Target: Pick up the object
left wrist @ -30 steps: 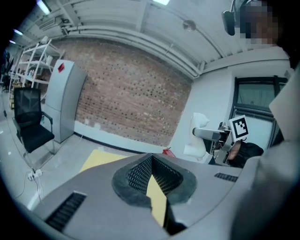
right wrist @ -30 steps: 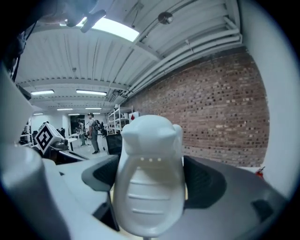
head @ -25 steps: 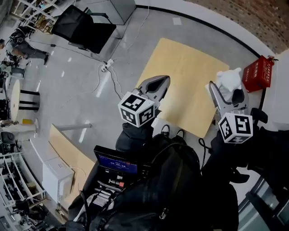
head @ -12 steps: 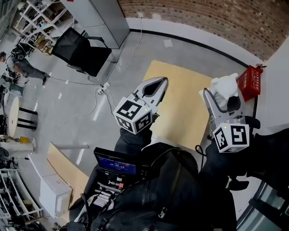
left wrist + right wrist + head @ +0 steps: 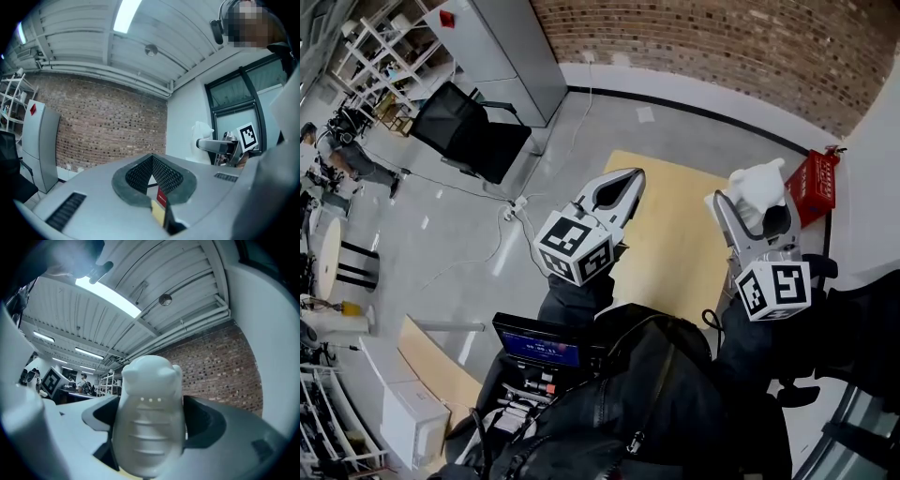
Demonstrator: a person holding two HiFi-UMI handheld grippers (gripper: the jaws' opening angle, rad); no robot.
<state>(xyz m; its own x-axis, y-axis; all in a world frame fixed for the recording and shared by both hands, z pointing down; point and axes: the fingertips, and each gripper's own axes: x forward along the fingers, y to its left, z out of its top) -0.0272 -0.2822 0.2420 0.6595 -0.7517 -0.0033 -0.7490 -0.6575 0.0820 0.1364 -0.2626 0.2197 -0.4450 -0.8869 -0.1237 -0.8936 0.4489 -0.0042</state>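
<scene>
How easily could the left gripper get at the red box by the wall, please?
Probably not easily. The red box sits beyond the right gripper, which holds a white toy, so the left gripper would have to cross over it; its jaws are also shut.

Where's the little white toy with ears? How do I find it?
Find the light wooden table below the brick wall, then the red crate by its right edge. Just left of it, the right gripper clamps the white figurine, the only white, round-eared thing there.
</scene>
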